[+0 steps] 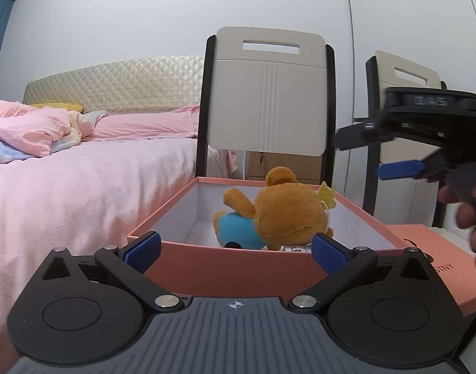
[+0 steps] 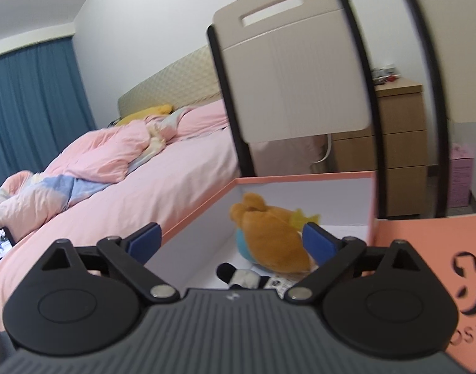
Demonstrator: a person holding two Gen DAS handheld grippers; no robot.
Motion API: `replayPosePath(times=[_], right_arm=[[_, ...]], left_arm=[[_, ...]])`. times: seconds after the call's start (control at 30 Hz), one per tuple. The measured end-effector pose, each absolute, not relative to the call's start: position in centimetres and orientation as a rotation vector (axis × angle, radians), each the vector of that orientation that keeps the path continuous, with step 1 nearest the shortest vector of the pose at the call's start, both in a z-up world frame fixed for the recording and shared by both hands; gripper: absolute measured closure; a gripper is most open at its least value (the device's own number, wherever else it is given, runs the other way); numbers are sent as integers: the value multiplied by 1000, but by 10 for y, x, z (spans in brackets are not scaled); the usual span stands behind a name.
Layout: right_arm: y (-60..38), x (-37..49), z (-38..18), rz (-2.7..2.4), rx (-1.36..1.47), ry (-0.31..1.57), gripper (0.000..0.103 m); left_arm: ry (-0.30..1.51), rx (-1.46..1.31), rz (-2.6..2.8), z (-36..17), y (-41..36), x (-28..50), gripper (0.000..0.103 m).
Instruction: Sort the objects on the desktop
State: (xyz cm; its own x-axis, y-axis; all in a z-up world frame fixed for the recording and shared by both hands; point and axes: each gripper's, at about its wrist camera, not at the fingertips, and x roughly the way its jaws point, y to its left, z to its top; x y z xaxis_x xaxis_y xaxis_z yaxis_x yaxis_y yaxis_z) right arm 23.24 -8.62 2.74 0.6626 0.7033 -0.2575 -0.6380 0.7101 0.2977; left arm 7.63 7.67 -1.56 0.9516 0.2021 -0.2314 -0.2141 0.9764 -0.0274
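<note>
An open pink box [image 1: 231, 261] with a white inside holds a brown plush bear in a blue top [image 1: 278, 215]. The box [image 2: 300, 178] and bear [image 2: 272, 233] show in the right wrist view too, with a black-and-white plush [image 2: 244, 277] lying in front of the bear. My left gripper [image 1: 234, 252] is open and empty, just before the box's near wall. My right gripper [image 2: 231, 241] is open and empty above the box's near edge. It also shows in the left wrist view [image 1: 390, 155] at the right, held above the box.
The pink box lid [image 1: 437, 261] lies right of the box, also in the right wrist view [image 2: 431, 265]. Two chairs [image 1: 269, 93] stand behind. A pink bed [image 1: 82, 180] is on the left. A wooden drawer unit [image 2: 393, 143] stands at the back right.
</note>
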Motion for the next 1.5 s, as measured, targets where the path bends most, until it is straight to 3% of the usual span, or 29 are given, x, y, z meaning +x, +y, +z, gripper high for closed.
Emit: replayPosePath(times=[0.03,0.7,1.5], right_arm=[[-92,227,26,750,190,359,0],[-143,113,-39,484,115,214,0],[-231,117,-28,329,179,240,0]], left_arm=[[228,-51,207,-15,76,76,0],[230,-20,159,-20,58,73,0],[303,-15,118,-36,46,82,0]])
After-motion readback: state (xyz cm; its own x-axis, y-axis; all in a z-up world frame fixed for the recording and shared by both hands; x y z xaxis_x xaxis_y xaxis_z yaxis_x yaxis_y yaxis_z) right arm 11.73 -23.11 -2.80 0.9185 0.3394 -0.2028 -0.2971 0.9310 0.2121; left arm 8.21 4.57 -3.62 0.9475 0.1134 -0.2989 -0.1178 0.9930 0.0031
